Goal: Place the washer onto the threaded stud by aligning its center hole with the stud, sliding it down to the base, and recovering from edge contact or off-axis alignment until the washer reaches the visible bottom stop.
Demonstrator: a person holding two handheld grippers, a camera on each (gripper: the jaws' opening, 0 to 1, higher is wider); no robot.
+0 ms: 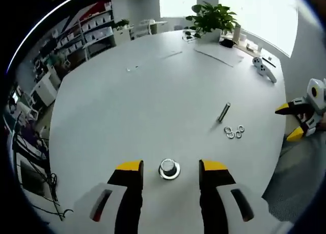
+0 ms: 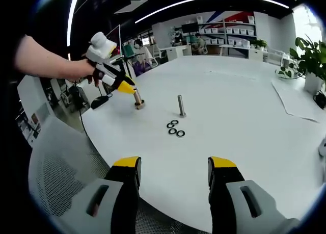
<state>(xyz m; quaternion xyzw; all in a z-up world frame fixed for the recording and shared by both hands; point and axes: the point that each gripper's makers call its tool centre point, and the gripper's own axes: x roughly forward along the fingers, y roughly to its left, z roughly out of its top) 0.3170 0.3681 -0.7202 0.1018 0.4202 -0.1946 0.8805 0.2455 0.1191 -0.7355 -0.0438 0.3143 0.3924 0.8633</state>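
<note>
A thin threaded stud [image 1: 224, 112] [image 2: 181, 105] stands upright on the white table [image 1: 153, 91]. Three washers [image 1: 234, 132] [image 2: 173, 128] lie flat in a cluster just beside it. A short metal cylinder with a wider base [image 1: 169, 169] [image 2: 137, 100] stands apart from them. My left gripper [image 1: 171, 166] [image 2: 126, 85] is open, its yellow-tipped jaws on either side of that cylinder without touching it. My right gripper [image 2: 174, 165] [image 1: 289, 122] is open and holds nothing, near the table edge, short of the washers.
A potted plant [image 1: 210, 17] [image 2: 308, 58], sheets of paper [image 1: 219, 54] and a white game controller [image 1: 264, 68] sit at the table's far side. A grey mesh chair [image 2: 61, 183] stands under my right gripper. Shelves line the far wall [image 1: 94, 27].
</note>
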